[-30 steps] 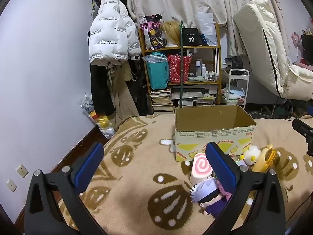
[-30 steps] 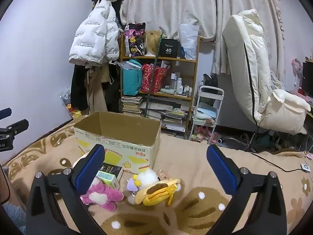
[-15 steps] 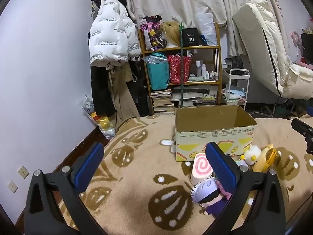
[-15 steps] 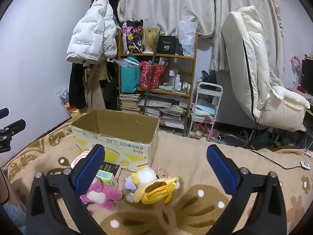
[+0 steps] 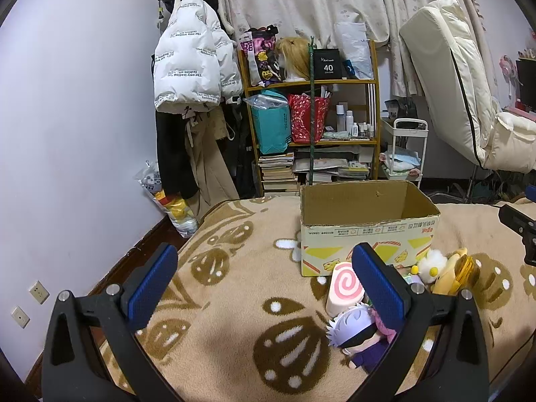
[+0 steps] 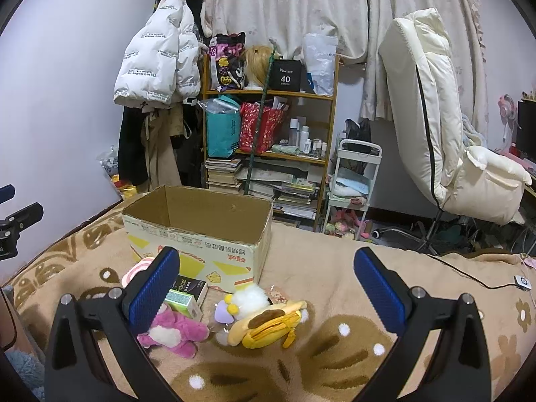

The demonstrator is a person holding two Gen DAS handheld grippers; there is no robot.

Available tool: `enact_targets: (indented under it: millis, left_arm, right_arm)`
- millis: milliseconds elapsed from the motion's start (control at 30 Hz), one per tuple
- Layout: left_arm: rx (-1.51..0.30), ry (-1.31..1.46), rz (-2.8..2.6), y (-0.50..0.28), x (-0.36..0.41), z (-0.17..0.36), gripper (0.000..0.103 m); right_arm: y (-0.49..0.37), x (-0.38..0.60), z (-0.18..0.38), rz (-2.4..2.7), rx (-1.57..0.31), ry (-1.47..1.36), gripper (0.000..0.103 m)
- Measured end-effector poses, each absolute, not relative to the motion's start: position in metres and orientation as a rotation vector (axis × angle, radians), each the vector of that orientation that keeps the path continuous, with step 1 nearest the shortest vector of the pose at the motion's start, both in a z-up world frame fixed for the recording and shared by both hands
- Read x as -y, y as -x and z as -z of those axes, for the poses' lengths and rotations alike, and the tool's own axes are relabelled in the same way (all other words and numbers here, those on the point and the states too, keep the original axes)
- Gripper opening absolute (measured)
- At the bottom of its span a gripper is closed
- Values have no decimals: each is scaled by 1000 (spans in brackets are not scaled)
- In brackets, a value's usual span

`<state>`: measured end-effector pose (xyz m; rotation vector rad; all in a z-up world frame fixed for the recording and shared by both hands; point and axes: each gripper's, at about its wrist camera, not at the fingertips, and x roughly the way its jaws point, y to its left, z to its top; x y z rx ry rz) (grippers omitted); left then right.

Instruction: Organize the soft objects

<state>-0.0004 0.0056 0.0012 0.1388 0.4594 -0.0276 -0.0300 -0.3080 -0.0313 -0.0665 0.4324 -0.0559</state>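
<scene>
Blanket (image 6: 318, 268) right of box (image 6: 201, 231) bare (toys (image 6: 264, 318) frontside).

Left gripper (image 5: 264, 283) and right gripper (image 6: 266, 284) hover, jaws spread wide.

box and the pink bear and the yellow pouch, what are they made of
Box: corrugated cardboard, matte brown inside, printed outside, rough torn rim. Pink bear: fuzzy plush fabric, probably stuffed. Yellow pouch: soft plush-like cloth with a zipper, likely fabric.
</scene>
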Motion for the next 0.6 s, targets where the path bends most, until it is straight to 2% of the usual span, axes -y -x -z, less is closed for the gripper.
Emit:
enact_targets:
  millis: [600]
  left_arm:
    - [-459,-144,27,0,-5,-1,102]
  right_arm:
    - [29,309,33,56,-438,63,103]
